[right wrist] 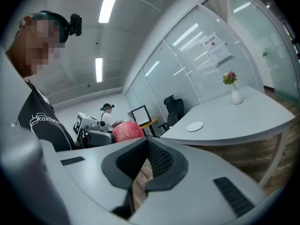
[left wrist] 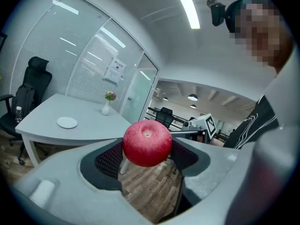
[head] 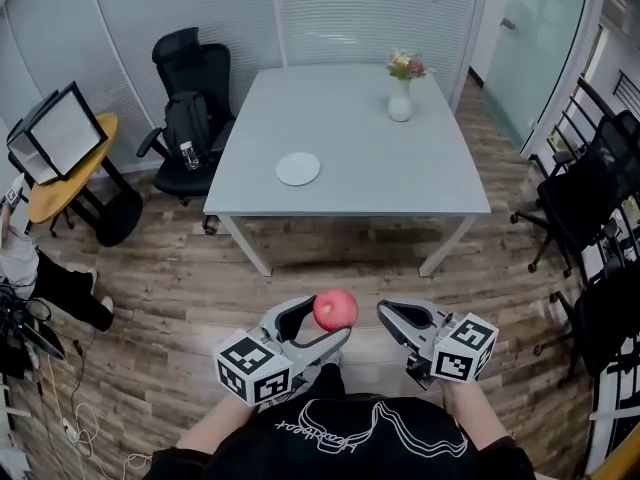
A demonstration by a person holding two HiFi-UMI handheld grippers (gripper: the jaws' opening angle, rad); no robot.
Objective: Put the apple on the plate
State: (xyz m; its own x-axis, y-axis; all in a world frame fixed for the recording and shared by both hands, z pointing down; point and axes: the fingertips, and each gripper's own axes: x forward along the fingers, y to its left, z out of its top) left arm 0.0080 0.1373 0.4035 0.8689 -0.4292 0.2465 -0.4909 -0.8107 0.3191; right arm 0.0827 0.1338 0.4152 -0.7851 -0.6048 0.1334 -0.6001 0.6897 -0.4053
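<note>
Nothing is reading clearly. A paper notice [left wrist: 115, 72] is hanging on the glass wall [left wrist: 86, 62] far ahead of the left gripper [head: 330, 320], its print too small. Cursive lettering [head: 318, 435] is running illegibly across the black shirt [head: 410, 453] behind it.

The apple [left wrist: 147, 142] partly hides the fingers [left wrist: 107, 161] clamping it.

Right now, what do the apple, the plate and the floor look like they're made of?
Apple: red speckled skin with a stem dimple and a soft sheen; real fruit or a good plastic copy, can't tell.
Plate: plain white and smooth, probably glazed ceramic, possibly plastic.
Floor: brown planks with grain and mixed tones, wood or wood-look laminate, matte.
</note>
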